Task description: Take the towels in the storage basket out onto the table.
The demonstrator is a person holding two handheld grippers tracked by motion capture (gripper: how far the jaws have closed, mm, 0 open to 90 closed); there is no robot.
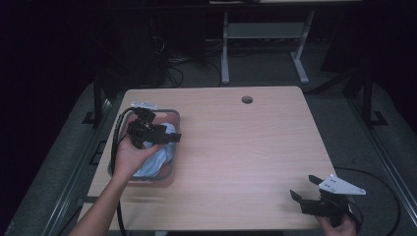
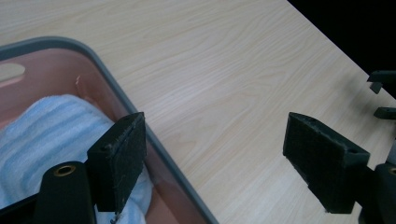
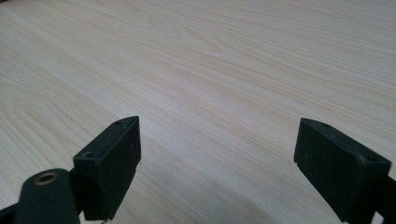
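Where the pale, wood-grained tabletop meets its left edge, a shallow pink basin with a grey rounded rim sits just inside the border. A light blue towel lies crumpled in it, its surface soft and ribbed with faint stripes in the left gripper view. The basin's smooth inner wall curves up to the grey rim beside the towel.

The left hand-held gripper hovers over the basin, held from below by the person's left hand, and its jaws are spread wide with nothing between them. In the left gripper view, one flat black pad hangs above the towel at the basin's rim, and the other hangs over bare wood.

The right hand-held gripper is near the tabletop's front right corner, well apart from the basin, with a grey three-cornered plate on top. Its jaws are also released and empty. In the right gripper view, the blocky rectangular pads frame only fine, streaked wood grain.

A round hole is cut near the far edge of the tabletop.
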